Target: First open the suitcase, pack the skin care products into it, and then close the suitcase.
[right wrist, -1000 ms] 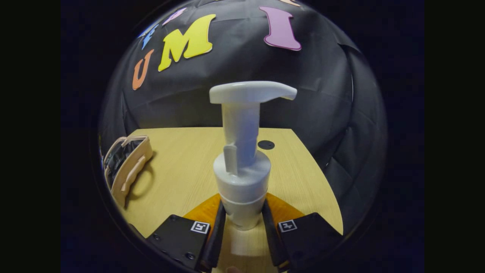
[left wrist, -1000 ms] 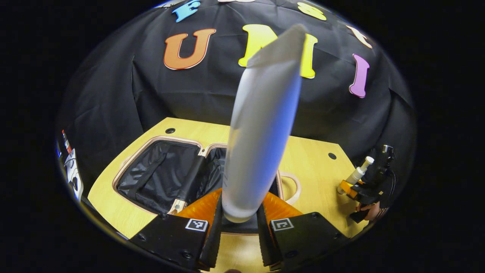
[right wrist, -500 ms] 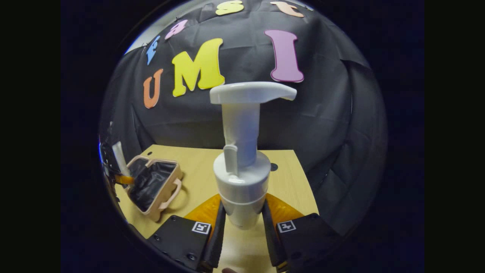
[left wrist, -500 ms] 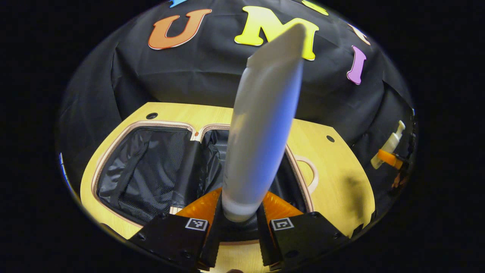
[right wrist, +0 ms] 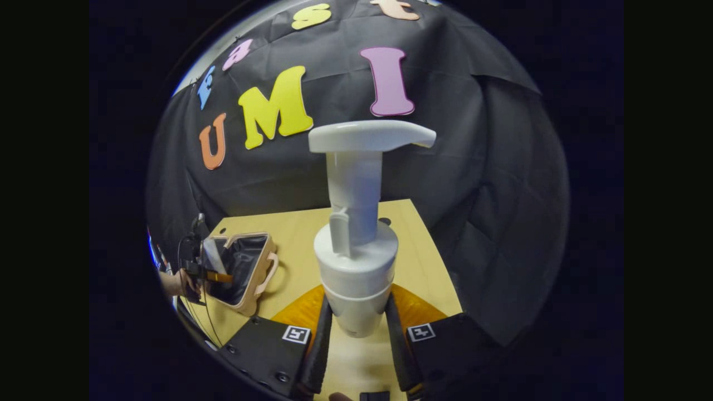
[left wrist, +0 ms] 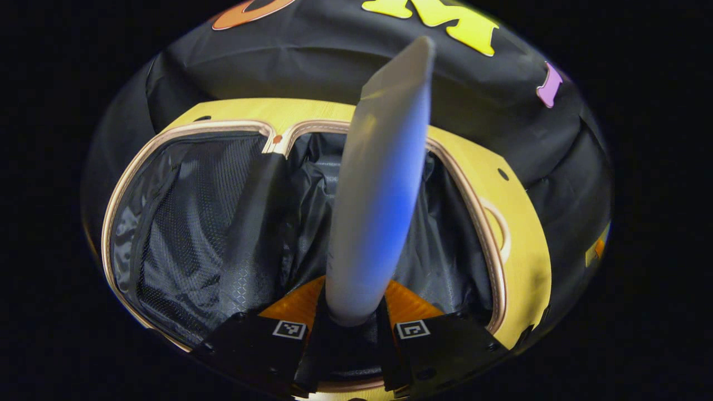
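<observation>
Tube (left wrist: 384, 178) stands clamped between left tongs (left wrist: 352, 328), over open suitcase (left wrist: 184, 223).

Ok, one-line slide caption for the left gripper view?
Left gripper holds a white tube upright over the open suitcase and its dark lining.

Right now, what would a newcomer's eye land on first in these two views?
In the left gripper view, the long white tube clamped in the left gripper hangs over the open suitcase and its dark lining. In the right gripper view, the right gripper holds a white pump bottle upright above the wooden table.
</observation>
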Demonstrator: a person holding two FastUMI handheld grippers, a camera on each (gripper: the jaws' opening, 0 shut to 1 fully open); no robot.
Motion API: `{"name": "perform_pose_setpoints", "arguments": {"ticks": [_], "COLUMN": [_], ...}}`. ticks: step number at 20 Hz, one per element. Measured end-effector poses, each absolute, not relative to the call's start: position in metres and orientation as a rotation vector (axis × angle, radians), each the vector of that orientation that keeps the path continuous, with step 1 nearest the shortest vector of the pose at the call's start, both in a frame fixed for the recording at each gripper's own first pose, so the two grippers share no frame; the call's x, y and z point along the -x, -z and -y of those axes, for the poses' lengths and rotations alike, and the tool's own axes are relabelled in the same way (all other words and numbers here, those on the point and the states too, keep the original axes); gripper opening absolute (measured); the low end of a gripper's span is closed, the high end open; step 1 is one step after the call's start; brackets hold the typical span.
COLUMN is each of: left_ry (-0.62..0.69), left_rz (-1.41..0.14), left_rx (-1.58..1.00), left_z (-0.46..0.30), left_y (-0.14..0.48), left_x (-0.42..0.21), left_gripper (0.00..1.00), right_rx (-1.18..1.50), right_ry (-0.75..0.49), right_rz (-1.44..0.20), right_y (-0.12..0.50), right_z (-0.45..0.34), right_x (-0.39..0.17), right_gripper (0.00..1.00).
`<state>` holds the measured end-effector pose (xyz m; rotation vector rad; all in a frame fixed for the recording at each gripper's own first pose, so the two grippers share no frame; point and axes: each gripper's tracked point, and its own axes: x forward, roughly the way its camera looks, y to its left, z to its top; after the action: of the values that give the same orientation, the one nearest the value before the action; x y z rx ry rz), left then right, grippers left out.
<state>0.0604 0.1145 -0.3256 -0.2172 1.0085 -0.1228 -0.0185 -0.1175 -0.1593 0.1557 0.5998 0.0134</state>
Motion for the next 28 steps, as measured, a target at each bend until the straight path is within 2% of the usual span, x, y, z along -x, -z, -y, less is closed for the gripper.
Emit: {"name": "perform_pose_setpoints", "arguments": {"ticks": [1, 8, 12, 13, 14, 15, 16, 17, 18, 19, 20, 25, 26, 28], "left_ry": [0.125, 0.087, 0.072, 0.064, 0.060, 0.052, 0.046, 0.038, 0.052, 0.048, 0.047, 0.073, 0.072, 0.091], "left_rz": [-1.042, -1.241, -1.264, -1.268, -1.273, -1.284, -1.269, -1.261, -1.251, -1.212, -1.185, -0.933, -0.837, -0.744], "left_rx": [0.229, 0.348, 0.362, 0.358, 0.352, 0.347, 0.377, 0.374, 0.374, 0.371, 0.364, 0.380, 0.366, 0.389], "left_z": [-0.112, -0.114, -0.114, -0.113, -0.113, -0.113, -0.109, -0.110, -0.109, -0.112, -0.116, -0.140, -0.151, -0.157], "left_y": [0.329, 0.337, 0.338, 0.338, 0.338, 0.337, 0.330, 0.325, 0.321, 0.304, 0.298, 0.236, 0.216, 0.198], "left_x": [-0.060, -0.058, -0.057, -0.056, -0.054, -0.050, -0.049, -0.047, -0.045, -0.038, -0.037, -0.008, 0.013, 0.047], "left_gripper": [0.45, 0.45, 0.45, 0.38, 0.47, 0.49, 0.65, 0.75, 0.78, 0.94, 0.97, 0.99, 0.98, 0.98], "right_rx": [-0.158, -0.205, -0.186, -0.181, -0.175, -0.165, -0.165, -0.153, -0.139, -0.125, -0.117, -0.067, -0.045, -0.037], "right_ry": [-0.007, 0.030, 0.032, 0.029, 0.026, 0.025, 0.020, 0.009, -0.008, -0.049, -0.074, -0.289, -0.363, -0.459], "right_rz": [-0.597, -0.599, -0.585, -0.588, -0.590, -0.588, -0.592, -0.597, -0.600, -0.598, -0.596, -0.615, -0.632, -0.659], "right_y": [0.157, 0.155, 0.146, 0.146, 0.146, 0.143, 0.142, 0.141, 0.140, 0.135, 0.133, 0.130, 0.132, 0.137], "right_z": [0.118, 0.124, 0.126, 0.125, 0.123, 0.123, 0.119, 0.114, 0.106, 0.087, 0.075, -0.033, -0.074, -0.134], "right_x": [0.022, 0.035, 0.040, 0.042, 0.045, 0.047, 0.049, 0.050, 0.050, 0.048, 0.045, 0.024, 0.014, -0.002], "right_gripper": [0.46, 0.46, 0.46, 0.46, 0.46, 0.46, 0.46, 0.46, 0.46, 0.46, 0.43, 0.46, 0.46, 0.46]}}
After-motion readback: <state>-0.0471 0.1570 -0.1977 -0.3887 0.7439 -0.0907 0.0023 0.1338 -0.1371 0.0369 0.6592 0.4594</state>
